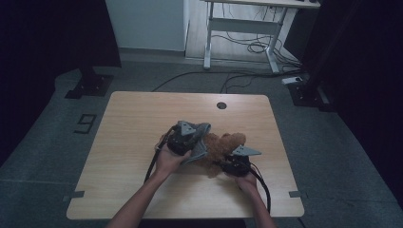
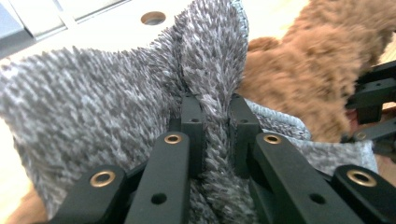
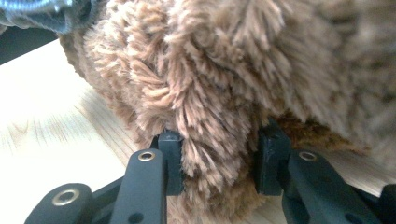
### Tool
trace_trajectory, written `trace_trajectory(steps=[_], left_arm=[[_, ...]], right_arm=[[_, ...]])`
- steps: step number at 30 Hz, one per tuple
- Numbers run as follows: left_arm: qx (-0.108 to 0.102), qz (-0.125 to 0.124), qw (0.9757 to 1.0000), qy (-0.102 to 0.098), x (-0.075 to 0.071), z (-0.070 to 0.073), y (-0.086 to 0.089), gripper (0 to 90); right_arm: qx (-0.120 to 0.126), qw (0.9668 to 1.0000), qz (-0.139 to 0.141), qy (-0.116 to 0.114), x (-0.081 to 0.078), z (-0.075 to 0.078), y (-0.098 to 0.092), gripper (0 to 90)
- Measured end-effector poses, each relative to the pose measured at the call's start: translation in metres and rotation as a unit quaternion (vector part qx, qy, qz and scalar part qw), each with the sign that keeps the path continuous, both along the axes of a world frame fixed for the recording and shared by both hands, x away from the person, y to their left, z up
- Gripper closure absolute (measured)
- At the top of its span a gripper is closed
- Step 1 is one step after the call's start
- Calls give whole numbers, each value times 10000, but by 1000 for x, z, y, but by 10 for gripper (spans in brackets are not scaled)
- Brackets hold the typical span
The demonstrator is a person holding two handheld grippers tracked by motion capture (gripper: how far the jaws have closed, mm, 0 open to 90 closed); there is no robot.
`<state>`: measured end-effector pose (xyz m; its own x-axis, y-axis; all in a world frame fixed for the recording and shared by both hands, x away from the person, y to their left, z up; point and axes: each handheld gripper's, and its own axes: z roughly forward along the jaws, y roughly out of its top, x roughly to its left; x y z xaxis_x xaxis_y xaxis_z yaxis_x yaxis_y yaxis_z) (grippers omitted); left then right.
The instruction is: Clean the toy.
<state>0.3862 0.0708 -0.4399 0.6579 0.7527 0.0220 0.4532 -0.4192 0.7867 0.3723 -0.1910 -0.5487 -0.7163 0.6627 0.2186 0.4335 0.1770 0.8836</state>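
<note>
A brown plush toy (image 1: 224, 144) lies at the middle of the wooden table (image 1: 138, 123). A grey knitted cloth (image 1: 203, 141) is draped against its left side. My left gripper (image 1: 190, 145) is shut on a fold of the grey cloth (image 2: 93, 102); the left gripper view has the pads (image 2: 192, 122) pinching a ridge of the knit, with the plush toy (image 2: 308, 74) behind it. My right gripper (image 1: 229, 163) sits at the toy's near right side. In the right gripper view its jaws (image 3: 219, 161) are closed on a furry limb of the plush toy (image 3: 233, 70), low over the tabletop.
A round cable hole (image 1: 221, 105) sits near the table's far edge. Beyond the table stand a white desk frame (image 1: 237, 33) with cables on the floor, and black stand bases at left (image 1: 90, 85) and right (image 1: 309, 92). The other hand's gripper (image 2: 373, 102) shows beside the toy.
</note>
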Motion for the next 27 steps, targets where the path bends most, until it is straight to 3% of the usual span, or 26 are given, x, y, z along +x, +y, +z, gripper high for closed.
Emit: trace_trajectory(steps=[5,11,14,17,22,27], left_arm=[[-310,78,9995,5,-4,6,24,802],[-457,318,9984,-110,-5,13,51,801],[-509,519,9973,-28,-3,11,69,801],[-480,677,9964,193,-1,-1,87,800],[-752,841,9922,528,-3,-27,116,800],[-743,990,9880,929,-2,-53,135,799]], right_arm=[[15,10000,-22,2,0,0,0,622],[18,10000,-20,11,0,0,0,621],[25,10000,-17,34,1,0,-1,621],[30,10000,-34,47,1,-1,-2,622],[17,10000,-34,59,1,-1,-3,622],[29,9999,-24,137,0,-1,-5,613]])
